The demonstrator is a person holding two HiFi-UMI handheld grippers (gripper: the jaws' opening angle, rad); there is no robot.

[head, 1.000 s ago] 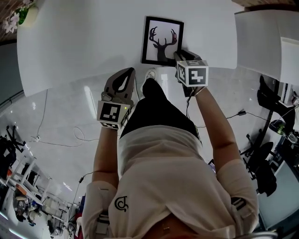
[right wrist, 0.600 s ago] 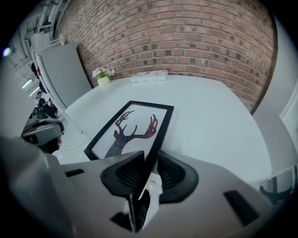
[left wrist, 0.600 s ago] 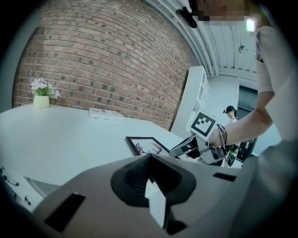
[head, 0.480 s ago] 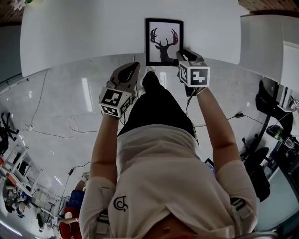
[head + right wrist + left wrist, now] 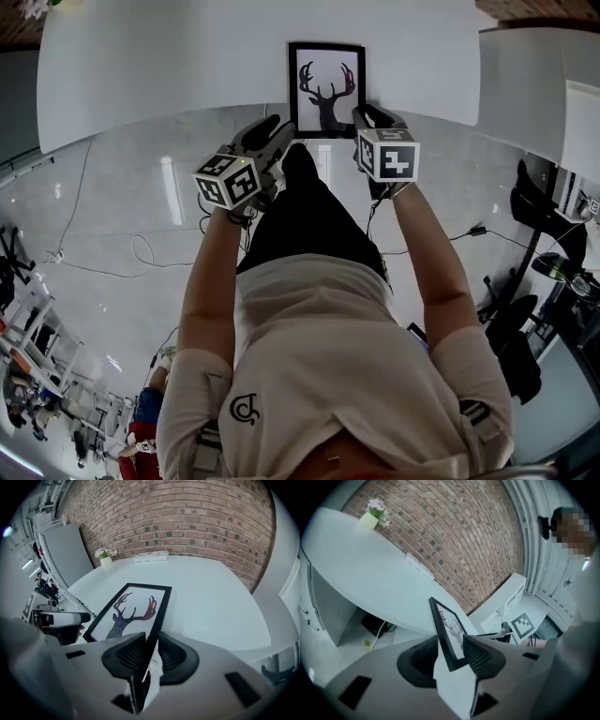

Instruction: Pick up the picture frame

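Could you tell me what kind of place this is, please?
Probably a lab or studio workspace rather than a home: a bare brick wall, a large white table, and loose cables trailing across a glossy floor.

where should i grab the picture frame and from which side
Take the picture frame by its thin black border at the near corners, coming in from the person's side of the table. It lies flat with its near end past the table's edge, so a jaw can likely slip under there; the rest sits on the top.
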